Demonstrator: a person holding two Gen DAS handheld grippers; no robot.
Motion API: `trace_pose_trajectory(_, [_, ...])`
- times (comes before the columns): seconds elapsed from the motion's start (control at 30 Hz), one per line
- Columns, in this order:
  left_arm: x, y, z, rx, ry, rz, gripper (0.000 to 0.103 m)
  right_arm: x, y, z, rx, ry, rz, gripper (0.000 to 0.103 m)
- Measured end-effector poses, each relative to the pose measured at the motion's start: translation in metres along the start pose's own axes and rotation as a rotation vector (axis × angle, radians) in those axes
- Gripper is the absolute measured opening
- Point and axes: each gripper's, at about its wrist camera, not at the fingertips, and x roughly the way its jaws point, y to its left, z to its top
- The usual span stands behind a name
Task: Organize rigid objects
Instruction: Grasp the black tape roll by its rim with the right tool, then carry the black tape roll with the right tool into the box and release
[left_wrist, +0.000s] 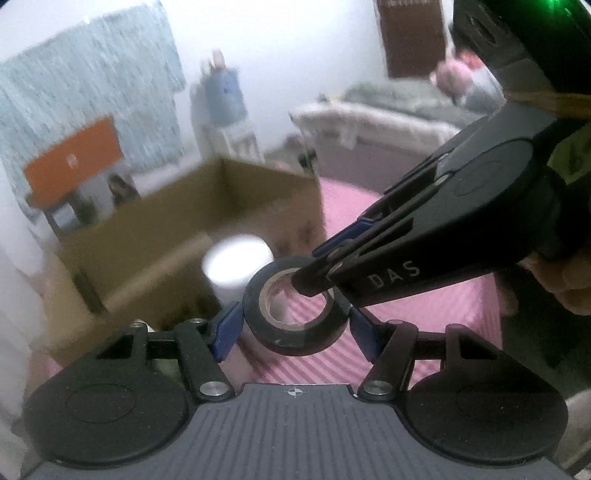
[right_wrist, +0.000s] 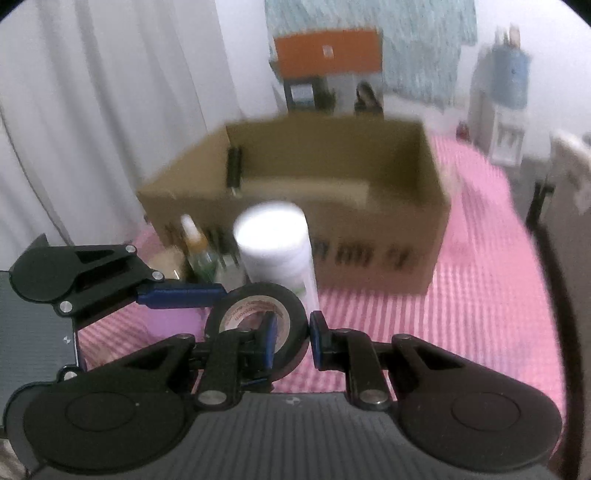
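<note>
While the black roll of electrical tape (left_wrist: 295, 314) hangs between your two tools, the relation that matters is which jaws truly carry it. Your right gripper (right_wrist: 291, 341) is nearly closed across the wall of the ring: one blue pad (right_wrist: 269, 339) sits inside the hole, the other presses the outer face, so the roll stands on edge, its hole facing back toward your right hand. Your left gripper (left_wrist: 295, 328) is about half open around the outside of the same roll; its blue pads (left_wrist: 225, 330) seem to touch the rim on both sides, but I cannot tell how firmly.

Just beyond the jaws stands the white cylindrical plastic container (right_wrist: 275, 243), and beside it a small bottle with a white cap (right_wrist: 194, 240), both on the pink striped cloth (right_wrist: 480, 295). Farther ahead, behind the container, is the open brown cardboard box (right_wrist: 369, 251). I judge the roll must travel forward and above the container to reach the box, and the right hand is the one that holds it better for this.
</note>
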Motion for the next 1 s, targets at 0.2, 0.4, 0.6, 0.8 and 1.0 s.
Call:
trace_pose_trajectory(0.2, [-0.022, 0.04, 0.03, -0.01, -0.092, 0.088, 0.064, -0.023, 0.029, 0.052, -0.132, -0.123, 0.003, 0.021])
trace_pose_trajectory(0.4, [0.006, 0.095, 0.051, -0.077, -0.03, 0.125, 0.064, 0.011, 0.037, 0.119, -0.179, -0.107, 0.095, 0.021])
trace_pose_trajectory(0.6, [0.074, 0.148, 0.062, -0.165, 0.129, 0.109, 0.064, 0.102, 0.023, 0.174, -0.121, 0.065, 0.179, 0.021])
trace_pose_trajectory(0.8, [0.128, 0.182, 0.054, -0.238, 0.284, 0.092, 0.064, 0.194, -0.003, 0.199, -0.019, 0.235, 0.232, 0.021])
trace_pose_trajectory(1.0, [0.165, 0.197, 0.048, -0.248, 0.399, 0.115, 0.064, 0.255, -0.016, 0.202, 0.031, 0.345, 0.253, 0.021])
